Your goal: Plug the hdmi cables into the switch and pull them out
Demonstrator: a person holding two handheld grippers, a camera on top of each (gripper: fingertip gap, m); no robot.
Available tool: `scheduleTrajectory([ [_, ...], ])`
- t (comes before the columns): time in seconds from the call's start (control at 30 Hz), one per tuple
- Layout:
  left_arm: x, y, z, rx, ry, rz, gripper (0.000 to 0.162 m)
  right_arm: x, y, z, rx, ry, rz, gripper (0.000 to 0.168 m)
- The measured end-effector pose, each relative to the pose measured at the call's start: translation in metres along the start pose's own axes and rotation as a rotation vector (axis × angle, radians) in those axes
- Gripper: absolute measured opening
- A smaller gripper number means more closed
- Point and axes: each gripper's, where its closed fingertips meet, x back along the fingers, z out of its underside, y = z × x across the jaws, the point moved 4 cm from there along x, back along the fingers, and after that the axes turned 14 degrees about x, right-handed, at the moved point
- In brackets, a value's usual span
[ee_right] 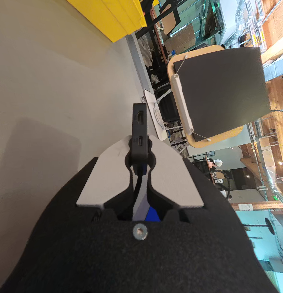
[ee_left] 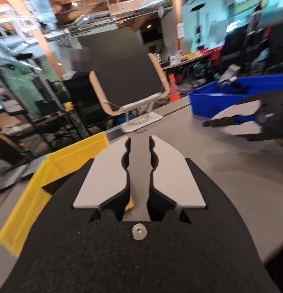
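Black switch is sitting clamped in the right gripper, held above the table, ports facing outward. Left gripper is hovering empty, jaws partly open. Judged step: fetching an HDMI cable, none clearly visible, then aligning its plug.

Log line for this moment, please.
left gripper: open, empty | right gripper: shut on switch | switch ports facing camera: empty | bins: yellow, blue

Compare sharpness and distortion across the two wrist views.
Left wrist view: motion-blurred background and right gripper, own left gripper sharp, fisheye bending. Right wrist view: rolled sideways, crisp on the switch, soft shadow on the table.
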Motion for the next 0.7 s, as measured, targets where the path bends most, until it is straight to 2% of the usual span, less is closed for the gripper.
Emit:
scheduleTrajectory([
  [0.07,-0.005,0.010,0.010,0.001,-0.012,-0.086,0.023,-0.001,0.003,0.000,0.014,0.000,-0.008,0.014],
  [0.13,-0.009,0.017,0.016,0.081,0.001,-0.073,0.021,-0.002,0.004,0.000,0.008,-0.003,-0.013,0.014],
  [0.2,-0.013,0.022,0.019,0.158,0.000,-0.050,0.032,-0.003,0.004,0.002,0.003,0.000,-0.013,0.014],
  [0.23,-0.015,0.023,0.022,0.201,0.008,-0.029,0.030,-0.003,0.004,0.004,-0.001,0.006,-0.016,0.014],
  [0.3,-0.012,0.025,0.025,0.323,0.029,0.016,0.006,-0.004,0.004,0.007,-0.011,0.012,-0.020,0.014],
  [0.33,-0.009,0.027,0.023,0.380,0.027,0.034,0.000,-0.005,0.005,0.009,-0.013,0.015,-0.024,0.014],
  [0.4,-0.005,0.028,0.017,0.392,0.003,0.055,0.000,-0.005,0.006,0.011,-0.014,0.023,-0.025,0.014],
  [0.47,-0.003,0.030,0.015,0.320,-0.010,0.026,0.000,-0.006,0.006,0.013,-0.012,0.027,-0.028,0.014],
  [0.57,-0.005,0.029,0.018,0.249,0.046,-0.020,0.000,-0.007,0.008,0.014,-0.008,0.029,-0.030,0.014],
  [0.63,-0.008,0.023,0.023,0.281,0.068,0.034,0.001,-0.007,0.009,0.013,-0.001,0.028,-0.035,0.014],
  [0.7,-0.013,0.016,0.031,0.373,0.105,0.118,0.020,-0.007,0.010,0.013,0.008,0.029,-0.035,0.014],
])
